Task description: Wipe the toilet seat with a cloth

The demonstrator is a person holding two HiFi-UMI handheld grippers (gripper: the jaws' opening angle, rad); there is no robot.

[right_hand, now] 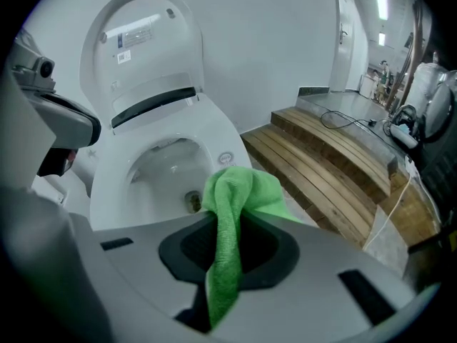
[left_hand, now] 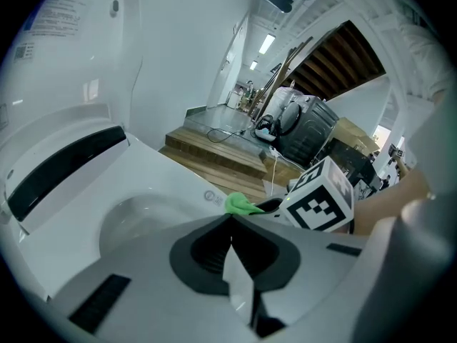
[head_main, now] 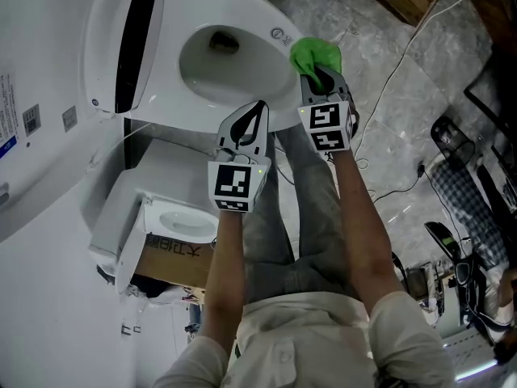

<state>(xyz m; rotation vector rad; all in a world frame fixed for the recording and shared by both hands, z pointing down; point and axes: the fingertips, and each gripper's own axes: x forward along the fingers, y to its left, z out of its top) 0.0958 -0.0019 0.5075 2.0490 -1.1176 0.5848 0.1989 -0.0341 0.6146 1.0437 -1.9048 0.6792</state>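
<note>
The right tool (head_main: 321,78) is closed on a green cloth (head_main: 313,53); the cloth is bunched between the jaws and spills over their tips. It is at the right front edge of the toilet seat (head_main: 258,23), just beside the round logo. I cannot tell if the cloth touches the seat. The left tool (head_main: 257,111) has its jaws together with nothing between them and is at the near edge of the seat. Behind the seat the lid (right_hand: 143,41) stands raised. Right of the seat are wooden steps (right_hand: 335,163).
</note>
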